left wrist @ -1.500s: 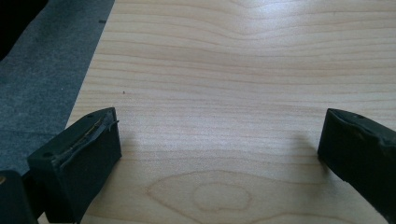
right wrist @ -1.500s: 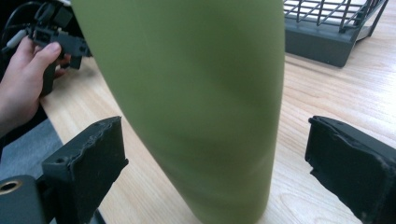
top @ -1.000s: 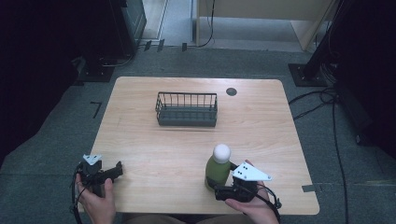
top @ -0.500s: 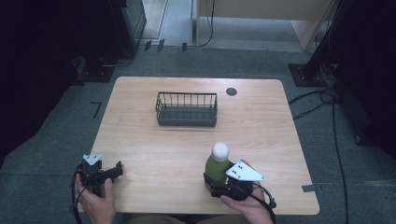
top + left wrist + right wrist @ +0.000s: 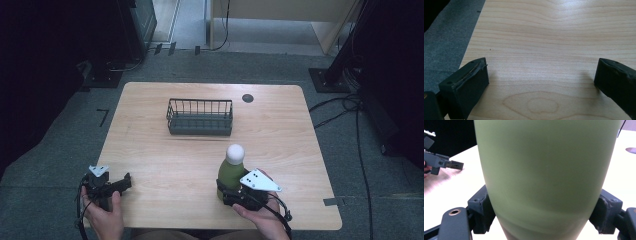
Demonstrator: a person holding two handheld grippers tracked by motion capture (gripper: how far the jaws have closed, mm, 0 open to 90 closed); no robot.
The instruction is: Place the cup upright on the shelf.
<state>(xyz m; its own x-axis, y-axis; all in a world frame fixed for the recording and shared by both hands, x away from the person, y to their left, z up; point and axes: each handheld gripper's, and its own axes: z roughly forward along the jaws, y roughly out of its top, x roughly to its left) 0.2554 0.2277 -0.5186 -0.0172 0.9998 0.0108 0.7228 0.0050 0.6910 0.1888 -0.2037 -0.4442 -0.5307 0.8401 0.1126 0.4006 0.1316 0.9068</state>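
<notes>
Gripping green bottle (image 5: 229, 173), white cap up: right claw (image 5: 231, 192), jaws pressed to both sides low on its body | bottle upright at counter (image 5: 280, 130) near edge, right of centre | left claw (image 5: 116, 186) jaws wide apart, nothing between, low over near-left corner | wire basket (image 5: 200, 117) well apart toward far side.

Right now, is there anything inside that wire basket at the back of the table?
Through the bars of the wire basket nothing shows in the high view; it looks empty. Its floor beside the near wall is partly screened by the bars, so something small and flat there cannot be ruled out.
</notes>
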